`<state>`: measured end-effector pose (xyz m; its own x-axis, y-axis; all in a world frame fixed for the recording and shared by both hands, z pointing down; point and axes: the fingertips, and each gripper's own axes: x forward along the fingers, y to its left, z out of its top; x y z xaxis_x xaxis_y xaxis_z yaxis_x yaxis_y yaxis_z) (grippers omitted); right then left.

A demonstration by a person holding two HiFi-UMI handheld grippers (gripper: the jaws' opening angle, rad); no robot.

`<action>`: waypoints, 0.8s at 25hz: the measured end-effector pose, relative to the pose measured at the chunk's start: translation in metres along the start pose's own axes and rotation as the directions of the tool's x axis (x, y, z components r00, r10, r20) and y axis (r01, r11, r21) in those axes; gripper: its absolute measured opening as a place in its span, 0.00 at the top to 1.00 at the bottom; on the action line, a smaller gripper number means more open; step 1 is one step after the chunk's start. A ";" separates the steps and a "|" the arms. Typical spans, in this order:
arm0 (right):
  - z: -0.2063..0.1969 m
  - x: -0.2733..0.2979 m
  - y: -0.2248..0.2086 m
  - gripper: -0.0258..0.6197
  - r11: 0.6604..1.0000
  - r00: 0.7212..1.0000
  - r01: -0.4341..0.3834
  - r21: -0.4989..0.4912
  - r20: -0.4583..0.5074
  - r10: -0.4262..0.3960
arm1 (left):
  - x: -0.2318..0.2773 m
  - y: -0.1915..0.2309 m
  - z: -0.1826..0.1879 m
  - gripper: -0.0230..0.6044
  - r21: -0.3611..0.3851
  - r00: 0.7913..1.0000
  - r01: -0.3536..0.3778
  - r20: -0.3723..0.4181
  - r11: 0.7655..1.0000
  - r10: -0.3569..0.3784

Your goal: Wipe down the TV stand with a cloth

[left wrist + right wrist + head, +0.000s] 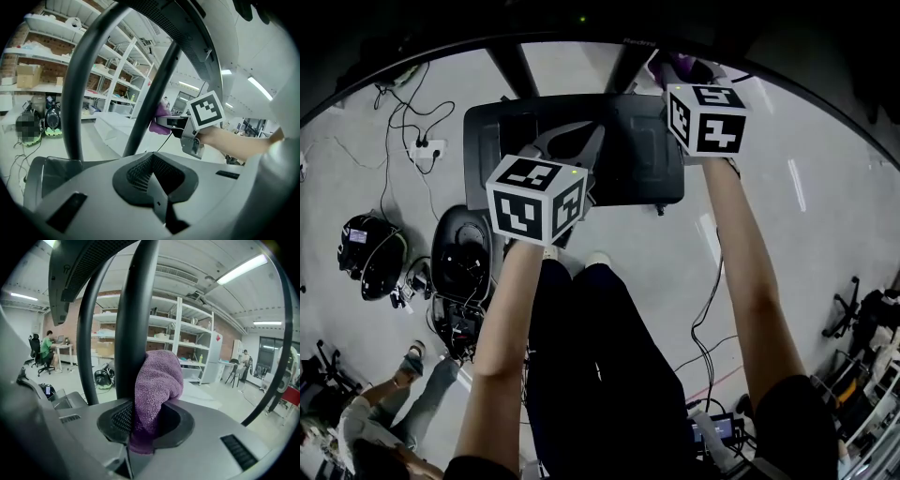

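- Cloth (157, 390): purple, fuzzy, bunched up. It's clamped in the R claw (137, 430) and sticks up out of the jaws at centre of the right gripper view.
- Cloth presses on a black upright pole (136, 310) of the TV stand. The pole sits just left of and behind the bunch.
- Head view: cloth is only a small purple patch at top, right of centre, just beside the R marker cube (708, 117).
- TV stand base (619, 155): black, flat, rounded corners, on the pale floor (806, 197), upper centre of head view. 2 dark poles run from its far edge to the frame top.
- L claw (152, 180): jaws together, nothing btwn them. In head view it's over the base's near-left part, well apart from the cloth.
- Left gripper view: R gripper w/ its cube is mid-right, cloth against the slanted pole at centre.
- Dark vented panel (77, 273): upper left of right gripper view.
- Power strip (427, 147) w/ cables: upper left of head view.
- Shelving racks (180, 343): behind the poles.
- Seated person (47, 350): at a desk, far left of right gripper view.
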<state>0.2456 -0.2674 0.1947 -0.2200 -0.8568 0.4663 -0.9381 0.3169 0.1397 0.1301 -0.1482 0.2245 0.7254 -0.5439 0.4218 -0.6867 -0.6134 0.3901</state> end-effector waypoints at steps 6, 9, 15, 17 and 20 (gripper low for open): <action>-0.028 0.015 0.009 0.82 0.999 0.998 -0.036 0.009 -0.053 0.037 | 0.003 0.002 -0.012 0.96 -0.032 1.000 0.002 -0.004 0.999 -0.002; -0.042 0.024 0.012 0.82 0.999 0.996 -0.047 0.011 -0.081 0.048 | 0.005 0.005 -0.018 0.96 -0.040 1.000 0.002 -0.010 0.999 -0.002; -0.063 0.039 0.017 0.82 0.996 0.987 -0.084 -0.010 -0.137 0.081 | 0.011 0.004 -0.024 0.96 -0.060 1.000 -0.001 -0.014 0.998 0.001; -0.072 0.044 0.020 0.82 0.995 0.981 -0.104 -0.010 -0.166 0.101 | 0.011 0.002 -0.024 0.96 -0.068 1.000 0.000 -0.013 0.998 -0.001; -0.087 0.052 0.026 0.82 0.990 0.965 -0.142 -0.008 -0.224 0.136 | 0.009 0.000 -0.027 0.96 -0.068 1.000 0.004 -0.017 0.998 -0.005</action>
<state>0.2328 -0.2684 0.2982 -0.2804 -0.6926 0.6646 -0.8953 0.4384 0.0791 0.1352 -0.1378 0.2506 0.7278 -0.5313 0.4337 -0.6857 -0.5748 0.4466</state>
